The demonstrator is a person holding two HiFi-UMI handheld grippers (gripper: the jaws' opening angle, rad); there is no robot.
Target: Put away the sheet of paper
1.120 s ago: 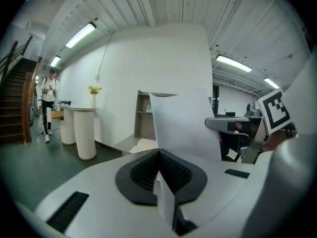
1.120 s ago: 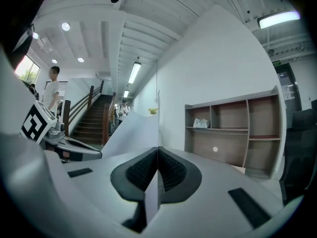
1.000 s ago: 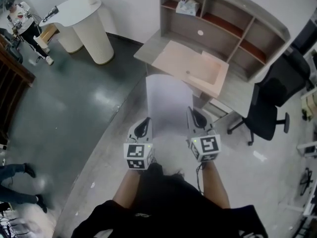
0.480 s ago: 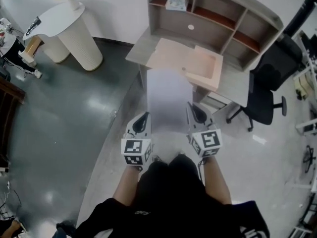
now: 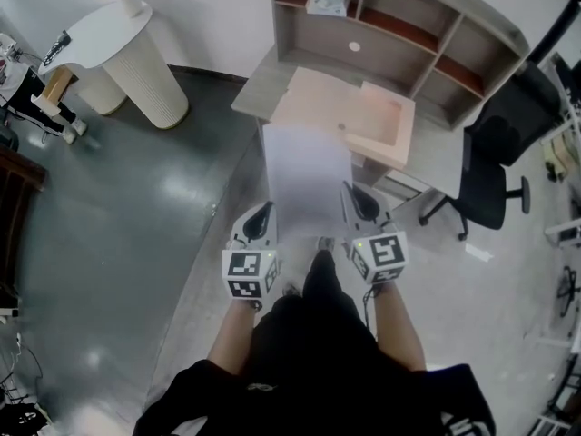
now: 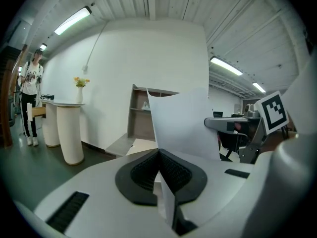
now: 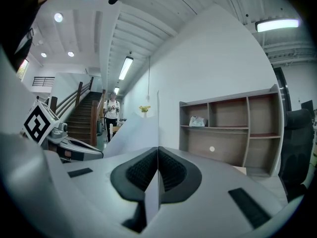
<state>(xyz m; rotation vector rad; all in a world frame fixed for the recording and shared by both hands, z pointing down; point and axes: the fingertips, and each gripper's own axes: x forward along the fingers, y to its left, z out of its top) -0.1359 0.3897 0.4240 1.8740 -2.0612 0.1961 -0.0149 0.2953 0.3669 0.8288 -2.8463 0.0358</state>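
My left claw (image 5: 264, 222) and right claw (image 5: 356, 203) each pinch tight a near corner of the paper (image 5: 307, 171). It's in the air, not yet put away.

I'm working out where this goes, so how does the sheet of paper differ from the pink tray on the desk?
The sheet of paper is white and thin; the pink tray has raised sides. The sheet is held up by the left gripper and right gripper; the tray rests on the desk. Both are rectangular.
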